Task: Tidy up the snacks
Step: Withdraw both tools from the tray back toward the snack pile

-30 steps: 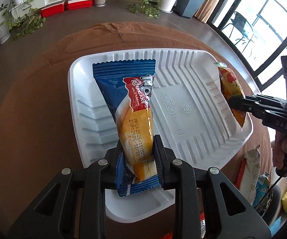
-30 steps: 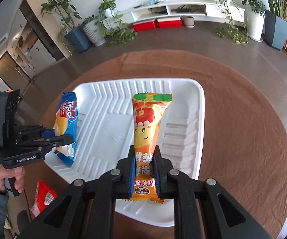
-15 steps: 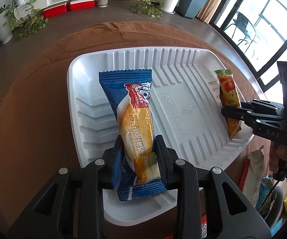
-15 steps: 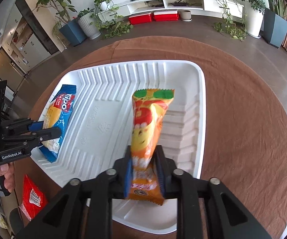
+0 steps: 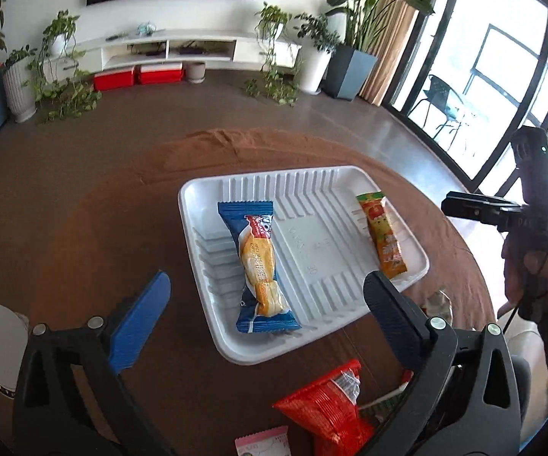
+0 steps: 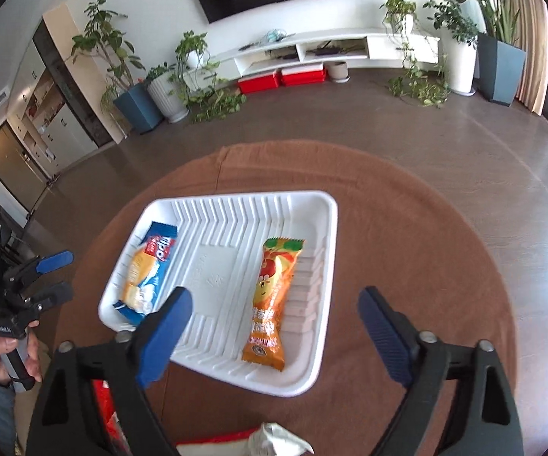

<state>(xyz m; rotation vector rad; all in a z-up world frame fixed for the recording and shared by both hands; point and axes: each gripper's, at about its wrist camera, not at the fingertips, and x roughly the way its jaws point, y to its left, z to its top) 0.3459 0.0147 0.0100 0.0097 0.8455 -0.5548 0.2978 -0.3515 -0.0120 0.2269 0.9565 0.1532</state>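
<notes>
The table (image 5: 83,228), round and covered in a brown cloth, carries a white ribbed tray (image 5: 235,190) near its middle. Two snacks lie flat inside the tray. The blue cake packet (image 5: 260,266) rests along the tray's left side as the left wrist view shows it, and the orange snack packet (image 6: 274,304) rests along the opposite side. The two are well apart, with bare tray floor between them.

Both placements appear complete. The left tool (image 5: 266,296) has just been opening; its jaws stand wide, with nothing pressed between the blue pads, and the cake packet lies free beyond them. The right tool (image 6: 274,323) has likewise just been opening; its jaws are spread and empty, and the orange packet lies loose on the tray.

Snacks remain outside the tray at the near edge of the table: a red packet (image 5: 323,406), a small pink-and-white packet (image 5: 262,442) beside it, and a crumpled pale wrapper (image 6: 277,437).

Judgement: the release step is finished and the task is part done. The next move calls for each tool to turn toward the near edge, settle over one loose packet, and close on its body. The red packet looks thin and crinkly; a grip near its middle would serve best.
</notes>
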